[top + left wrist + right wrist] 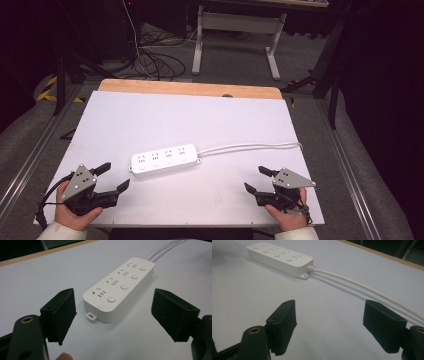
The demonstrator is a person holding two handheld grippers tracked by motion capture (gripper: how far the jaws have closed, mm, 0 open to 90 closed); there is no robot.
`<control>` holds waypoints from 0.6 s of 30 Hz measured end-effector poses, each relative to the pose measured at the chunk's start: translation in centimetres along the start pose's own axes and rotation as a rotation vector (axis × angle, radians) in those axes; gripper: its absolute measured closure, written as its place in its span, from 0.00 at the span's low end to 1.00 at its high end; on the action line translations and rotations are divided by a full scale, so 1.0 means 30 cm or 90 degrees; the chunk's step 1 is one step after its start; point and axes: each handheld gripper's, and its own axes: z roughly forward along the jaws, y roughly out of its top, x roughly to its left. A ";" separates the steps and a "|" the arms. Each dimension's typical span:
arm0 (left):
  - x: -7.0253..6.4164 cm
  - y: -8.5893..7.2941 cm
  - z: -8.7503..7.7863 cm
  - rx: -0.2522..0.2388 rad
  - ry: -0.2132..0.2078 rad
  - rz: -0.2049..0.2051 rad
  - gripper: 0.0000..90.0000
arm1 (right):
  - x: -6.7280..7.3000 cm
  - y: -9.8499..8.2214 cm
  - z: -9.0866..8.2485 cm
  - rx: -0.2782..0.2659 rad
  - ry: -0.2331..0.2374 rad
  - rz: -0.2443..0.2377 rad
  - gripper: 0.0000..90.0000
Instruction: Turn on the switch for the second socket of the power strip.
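We judge nothing is done yet. A white power strip [165, 160] lies flat mid-counter [150, 120], untouched, well apart from both tools. Its long axis runs left to right, the right end tilted slightly away; its cable [250, 146] leaves that end. Left tongs [113, 177] and right tongs [257, 179] rest near us, jaws apart and empty.

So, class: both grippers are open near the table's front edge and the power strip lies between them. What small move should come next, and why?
Probably ease the left gripper forward toward the near end of the power strip. Its jaws are spread wide and hold nothing, and in the left gripper view that end sits framed between them, not yet reached. The right gripper, also open, faces the white cord instead.
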 end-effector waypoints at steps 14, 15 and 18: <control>-0.010 0.007 -0.002 0.001 0.008 0.017 0.23 | 0.000 -0.001 0.001 0.003 0.000 0.001 0.30; -0.011 0.006 -0.002 0.000 0.007 0.010 0.23 | 0.000 -0.001 0.001 0.004 -0.001 0.000 0.30; -0.009 0.007 -0.005 0.000 0.002 0.005 0.23 | 0.001 -0.001 0.001 0.004 0.000 0.002 0.30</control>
